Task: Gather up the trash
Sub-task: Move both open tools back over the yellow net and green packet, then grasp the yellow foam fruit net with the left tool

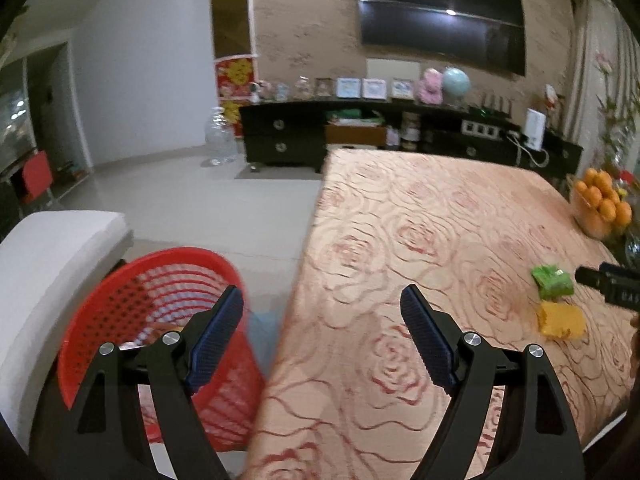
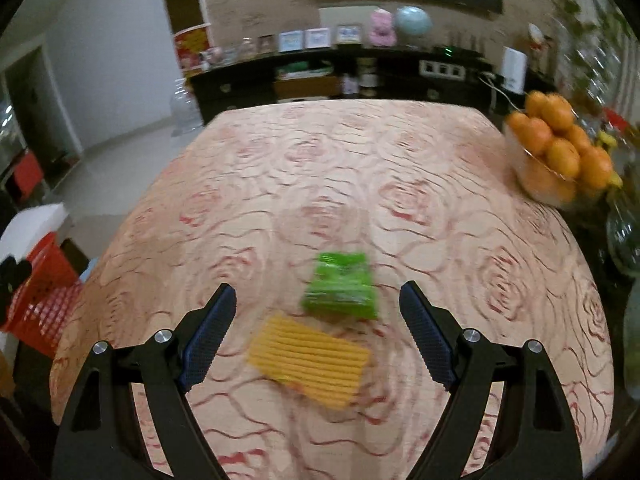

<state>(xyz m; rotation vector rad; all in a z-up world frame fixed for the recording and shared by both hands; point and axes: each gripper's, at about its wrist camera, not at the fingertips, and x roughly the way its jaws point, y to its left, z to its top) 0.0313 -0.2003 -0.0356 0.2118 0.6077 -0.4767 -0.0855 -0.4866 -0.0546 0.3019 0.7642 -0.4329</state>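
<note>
Green wrapper: a crumpled green plastic wrapper (image 2: pixel 341 286) lies flat on the tabletop, towards its near right part, blurred in the right wrist view.
Yellow wrapper: a flat, ridged yellow packet (image 2: pixel 310 360) lies just beside the green wrapper, on its near side; whether the two touch cannot be told through the blur.
Right tongs: the right tongs (image 2: pixel 316 330) hang over the two wrappers with jaws spread wide and nothing between the blue pads; the yellow packet shows in the gap below them, not gripped.
Left tongs: the left tongs (image 1: pixel 322 334) are released too, jaws wide apart and holding nothing, poised over the left edge of the tabletop, with the basket behind the left pad.
Basket: a round red plastic mesh basket (image 1: pixel 120 292) stands low beside the tabletop's left edge, well apart from the wrappers; what lies inside it is too unclear to name.
Tabletop: a tabletop (image 2: pixel 340 168) covered by a peach cloth with a red rose pattern.
Fruit bowl: a clear bowl piled with oranges (image 2: pixel 560 152) sits at the far right edge of the tabletop.
White seat: a white cushioned seat (image 1: pixel 48 256) stands just left of the basket.
Background: a dark low cabinet (image 1: pixel 288 136) with framed pictures and a dark wall television (image 1: pixel 440 20).
</note>
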